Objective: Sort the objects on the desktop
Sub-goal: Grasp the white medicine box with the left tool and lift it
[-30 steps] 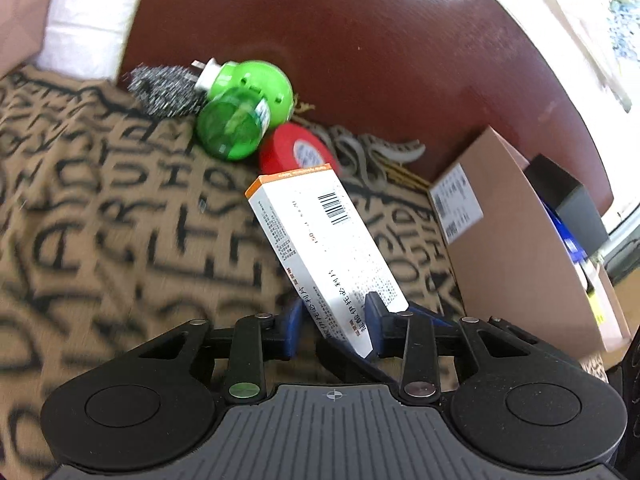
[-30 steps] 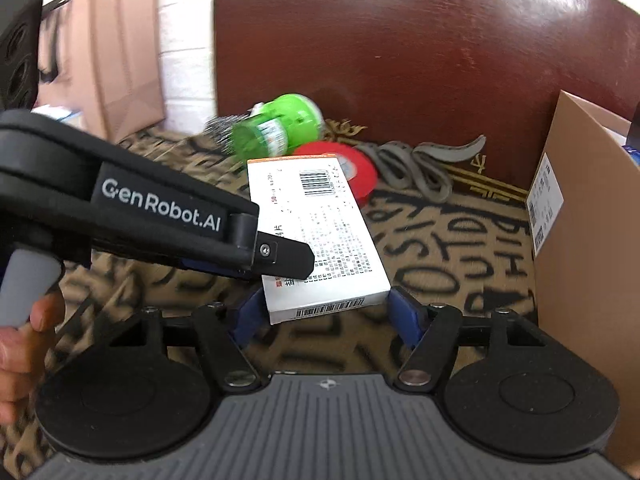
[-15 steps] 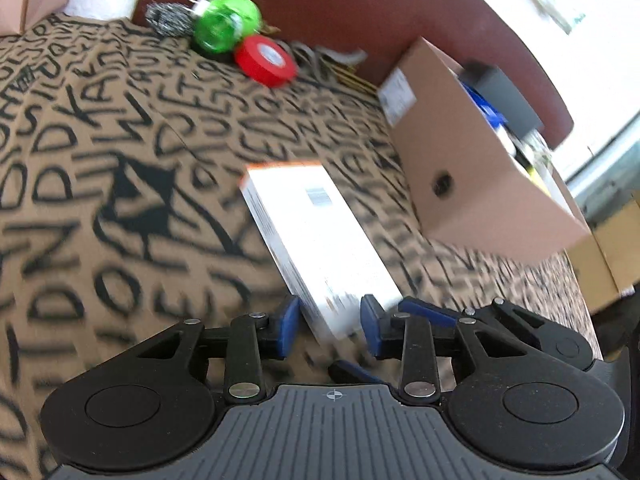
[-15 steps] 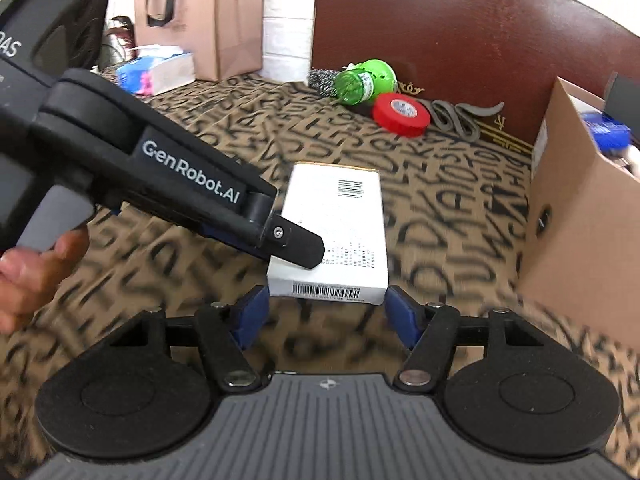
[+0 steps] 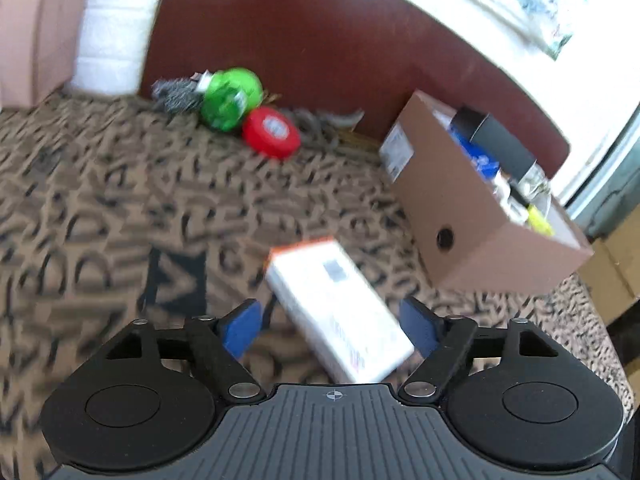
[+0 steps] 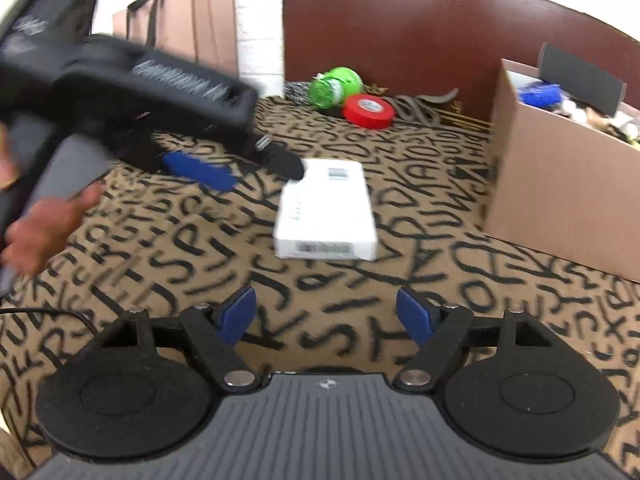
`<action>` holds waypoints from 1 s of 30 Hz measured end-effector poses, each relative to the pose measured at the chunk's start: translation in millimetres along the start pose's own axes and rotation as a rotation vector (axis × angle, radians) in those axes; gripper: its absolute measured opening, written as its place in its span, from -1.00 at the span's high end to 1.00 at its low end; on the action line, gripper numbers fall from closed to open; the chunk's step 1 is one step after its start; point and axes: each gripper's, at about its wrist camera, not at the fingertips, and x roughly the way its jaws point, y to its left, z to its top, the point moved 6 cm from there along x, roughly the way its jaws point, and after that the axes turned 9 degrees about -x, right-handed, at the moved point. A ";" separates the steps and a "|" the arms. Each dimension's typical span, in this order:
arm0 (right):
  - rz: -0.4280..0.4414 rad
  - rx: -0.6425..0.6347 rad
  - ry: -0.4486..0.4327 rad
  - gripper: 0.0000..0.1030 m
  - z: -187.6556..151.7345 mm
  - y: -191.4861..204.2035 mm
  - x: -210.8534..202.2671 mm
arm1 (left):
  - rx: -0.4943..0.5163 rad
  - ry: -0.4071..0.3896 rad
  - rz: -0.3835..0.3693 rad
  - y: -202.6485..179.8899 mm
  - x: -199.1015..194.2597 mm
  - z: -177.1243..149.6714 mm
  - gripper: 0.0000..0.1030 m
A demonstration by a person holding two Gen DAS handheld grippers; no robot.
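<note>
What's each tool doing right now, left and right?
Left tool: opening, white box between the pads but released.
Right tool: opening, holding nothing.

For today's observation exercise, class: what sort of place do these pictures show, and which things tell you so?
Probably a home or a casual workroom, not a lab. A brown cloth printed with black letters covers the surface, an open cardboard box of mixed oddments stands on it, and a brown paper carrier bag leans against a white brick wall.
</note>
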 end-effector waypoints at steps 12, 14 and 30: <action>-0.006 0.007 0.028 -0.37 11.6 13.7 30.9 | 0.055 0.118 -0.002 18.0 69.4 29.0 -0.27; -0.017 0.015 0.030 -0.36 12.2 9.3 32.7 | 0.062 0.120 -0.005 18.2 68.1 25.3 -0.19; -0.141 0.103 0.052 -0.32 -11.5 -40.8 7.1 | 0.107 0.212 -0.075 -14.5 48.6 -16.0 -0.47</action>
